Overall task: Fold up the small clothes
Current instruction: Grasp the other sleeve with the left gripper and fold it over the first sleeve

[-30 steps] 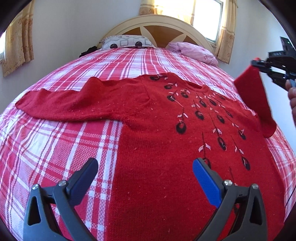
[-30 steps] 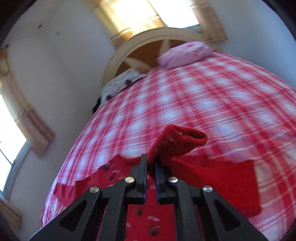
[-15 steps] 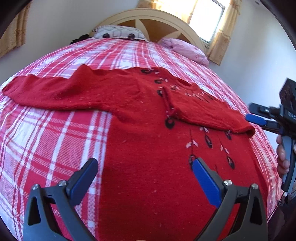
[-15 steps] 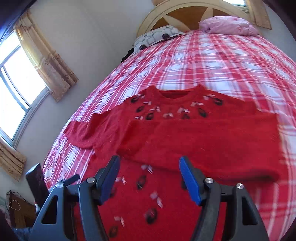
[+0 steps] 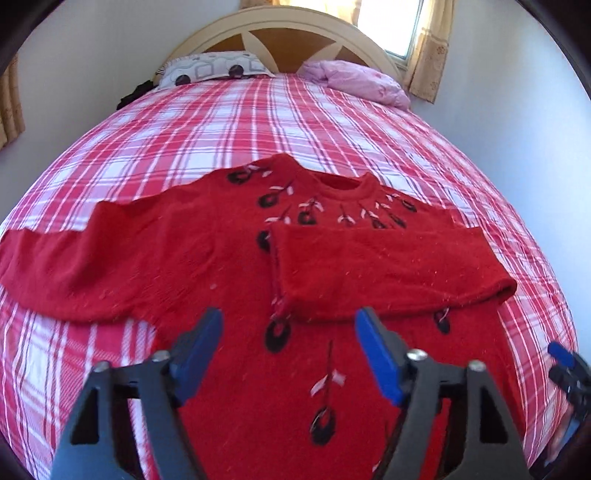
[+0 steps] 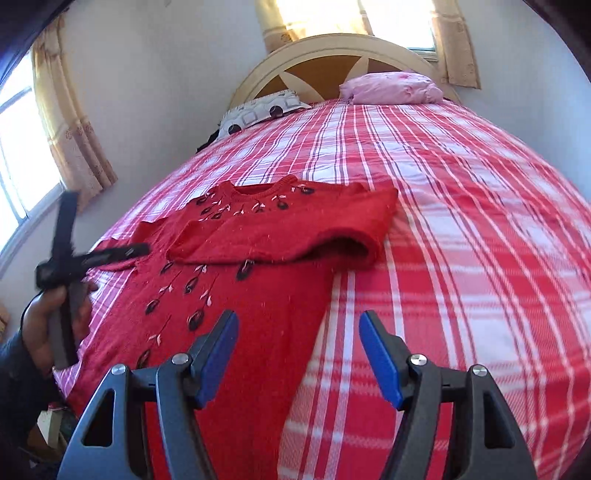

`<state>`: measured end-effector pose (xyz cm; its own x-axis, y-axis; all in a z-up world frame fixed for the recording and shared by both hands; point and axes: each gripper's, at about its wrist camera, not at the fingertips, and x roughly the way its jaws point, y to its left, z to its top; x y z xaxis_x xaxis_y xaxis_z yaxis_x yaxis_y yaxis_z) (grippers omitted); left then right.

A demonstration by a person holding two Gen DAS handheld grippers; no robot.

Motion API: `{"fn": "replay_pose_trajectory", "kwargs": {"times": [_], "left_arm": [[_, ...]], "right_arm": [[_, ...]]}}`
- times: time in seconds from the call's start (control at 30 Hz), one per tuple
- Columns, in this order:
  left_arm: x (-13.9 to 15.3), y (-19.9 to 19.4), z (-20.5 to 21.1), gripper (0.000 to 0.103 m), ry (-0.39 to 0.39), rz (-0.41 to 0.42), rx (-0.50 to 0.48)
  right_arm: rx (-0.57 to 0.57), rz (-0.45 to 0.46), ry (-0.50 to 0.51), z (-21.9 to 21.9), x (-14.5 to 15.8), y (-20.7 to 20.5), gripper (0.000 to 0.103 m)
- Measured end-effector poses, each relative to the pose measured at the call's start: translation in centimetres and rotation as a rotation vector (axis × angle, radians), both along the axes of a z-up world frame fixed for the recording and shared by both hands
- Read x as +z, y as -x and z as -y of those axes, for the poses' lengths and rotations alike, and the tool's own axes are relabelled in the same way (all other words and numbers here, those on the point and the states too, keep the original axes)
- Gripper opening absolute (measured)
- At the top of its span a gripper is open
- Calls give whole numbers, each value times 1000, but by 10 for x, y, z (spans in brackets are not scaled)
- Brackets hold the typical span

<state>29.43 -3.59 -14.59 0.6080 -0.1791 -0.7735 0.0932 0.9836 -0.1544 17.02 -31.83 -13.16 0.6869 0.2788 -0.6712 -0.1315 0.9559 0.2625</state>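
Note:
A red sweater (image 5: 229, 266) with black and white embroidery lies flat on the bed. Its right sleeve (image 5: 388, 266) is folded across the chest. Its left sleeve (image 5: 55, 262) lies spread out to the left. The sweater also shows in the right wrist view (image 6: 258, 295), with the folded sleeve (image 6: 295, 236) on top. My left gripper (image 5: 288, 332) is open and empty above the sweater's lower body. My right gripper (image 6: 299, 332) is open and empty over the sweater's right edge. The left gripper (image 6: 122, 251) shows at the left of the right wrist view.
The bed has a red and white plaid cover (image 5: 258, 122). A patterned pillow (image 5: 210, 70) and a pink pillow (image 5: 362, 81) lie by the cream headboard (image 5: 280, 26). Walls and curtained windows surround the bed.
My right gripper laid the right sleeve across the chest, let go and pulled back to the sweater's right edge. My left gripper moved right over the sweater body.

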Motion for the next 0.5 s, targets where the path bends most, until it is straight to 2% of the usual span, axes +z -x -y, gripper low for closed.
{"fn": "replay_pose_trajectory", "kwargs": {"times": [0.1, 0.2, 0.3, 0.37, 0.47, 0.5], "left_arm": [[-13, -26, 8, 56, -6, -50, 8], [-22, -44, 8, 52, 3, -66, 34], [-32, -52, 12, 52, 41, -103, 32], [-42, -55, 17, 52, 20, -140, 28], [-43, -51, 19, 52, 0, -115, 25], [-42, -50, 18, 48, -4, -114, 26]], "right_arm": [[-16, 1, -26, 3, -10, 11, 68], [-7, -1, -42, 0, -12, 15, 68], [-2, 21, -21, -2, -12, 18, 68], [-8, 37, -31, 0, -13, 19, 68], [-13, 25, -69, 4, -16, 18, 68], [-17, 19, -70, 5, -18, 18, 68]]}}
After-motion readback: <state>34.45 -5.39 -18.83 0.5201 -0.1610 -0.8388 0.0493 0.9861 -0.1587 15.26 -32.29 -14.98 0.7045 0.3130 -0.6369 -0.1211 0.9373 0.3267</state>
